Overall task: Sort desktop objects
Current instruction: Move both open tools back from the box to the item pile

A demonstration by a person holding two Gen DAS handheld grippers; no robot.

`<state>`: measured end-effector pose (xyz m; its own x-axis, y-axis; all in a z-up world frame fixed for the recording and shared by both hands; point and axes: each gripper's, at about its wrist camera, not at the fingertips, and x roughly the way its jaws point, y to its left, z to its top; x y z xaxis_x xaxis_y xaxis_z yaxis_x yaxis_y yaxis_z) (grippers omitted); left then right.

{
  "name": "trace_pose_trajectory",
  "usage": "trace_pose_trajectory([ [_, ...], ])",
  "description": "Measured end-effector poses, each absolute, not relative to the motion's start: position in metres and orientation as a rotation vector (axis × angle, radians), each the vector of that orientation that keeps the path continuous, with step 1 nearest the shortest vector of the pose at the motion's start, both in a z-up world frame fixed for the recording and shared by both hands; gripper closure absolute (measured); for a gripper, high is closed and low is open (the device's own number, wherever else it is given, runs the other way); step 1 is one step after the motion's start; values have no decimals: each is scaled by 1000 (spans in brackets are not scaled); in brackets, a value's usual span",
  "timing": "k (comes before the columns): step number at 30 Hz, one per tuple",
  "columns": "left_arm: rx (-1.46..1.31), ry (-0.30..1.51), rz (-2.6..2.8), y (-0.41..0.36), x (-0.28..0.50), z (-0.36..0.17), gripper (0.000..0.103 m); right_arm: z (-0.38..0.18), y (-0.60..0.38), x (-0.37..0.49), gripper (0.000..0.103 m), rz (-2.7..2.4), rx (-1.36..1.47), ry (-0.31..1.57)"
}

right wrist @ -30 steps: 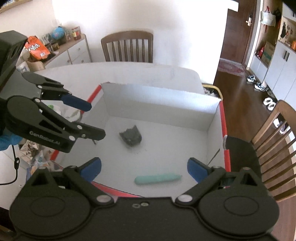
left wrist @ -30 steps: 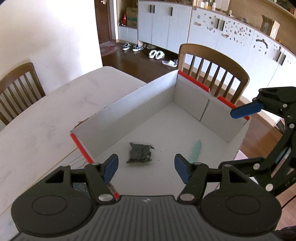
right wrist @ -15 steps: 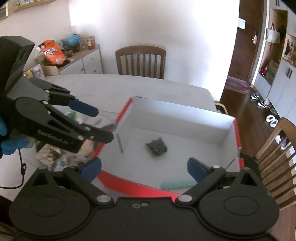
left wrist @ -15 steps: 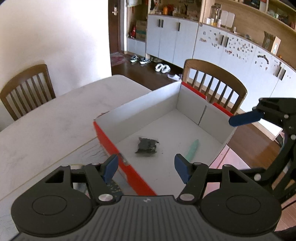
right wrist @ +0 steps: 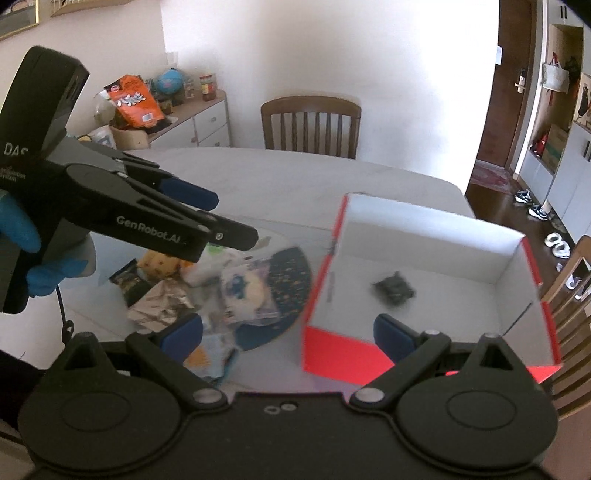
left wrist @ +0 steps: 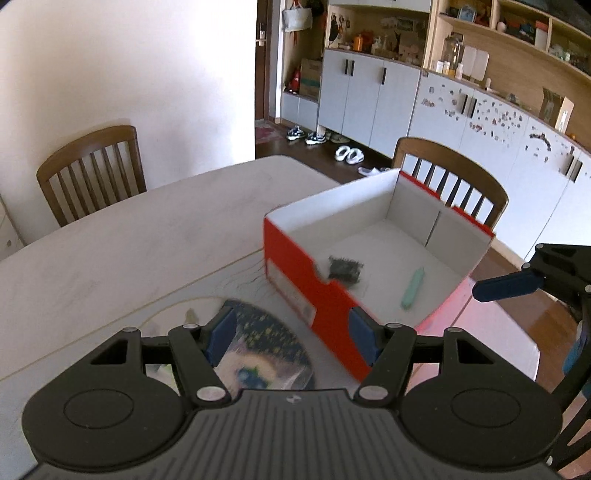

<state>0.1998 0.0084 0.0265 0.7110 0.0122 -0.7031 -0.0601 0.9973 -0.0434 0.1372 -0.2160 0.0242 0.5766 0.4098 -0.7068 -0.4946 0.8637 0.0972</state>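
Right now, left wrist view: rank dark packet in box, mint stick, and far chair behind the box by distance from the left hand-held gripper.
1. Dark packet, in the box, near its red front wall.
2. Mint stick, box floor, right; close to the packet, hard to separate.
3. Far chair, behind the box.

Left hand-held gripper open.

Home, dining room. Big pale table with wooden chairs around it. Dark wood floor with shoes and white slippers near door. Long white cupboards along wall, shelves above full of jars and small things. Bag hanging by door. Low drawers with snack bag and little globe on top.
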Motion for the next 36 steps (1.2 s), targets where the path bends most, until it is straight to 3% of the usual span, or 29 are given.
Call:
trace_pose_trajectory([
  [12, -74, 792, 56, 41, 153, 14, 37, 14, -164, 118, 3, 550, -129, 820],
  [13, -77, 793, 59, 45, 150, 14, 35, 13, -160, 116, 3, 556, -130, 822],
  [15, -82, 797, 64, 51, 143, 12, 23, 9, -153, 113, 1, 580, -135, 825],
  [19, -74, 802, 74, 63, 130, 6, 18, -3, -136, 108, 0, 589, -139, 845],
  [23, -90, 810, 79, 75, 115, -4, 3, -16, -125, 106, 0, 580, -132, 866],
  [36, -121, 856, 153, 118, 82, -40, 0, -45, -92, 97, 0, 544, -233, 860],
])
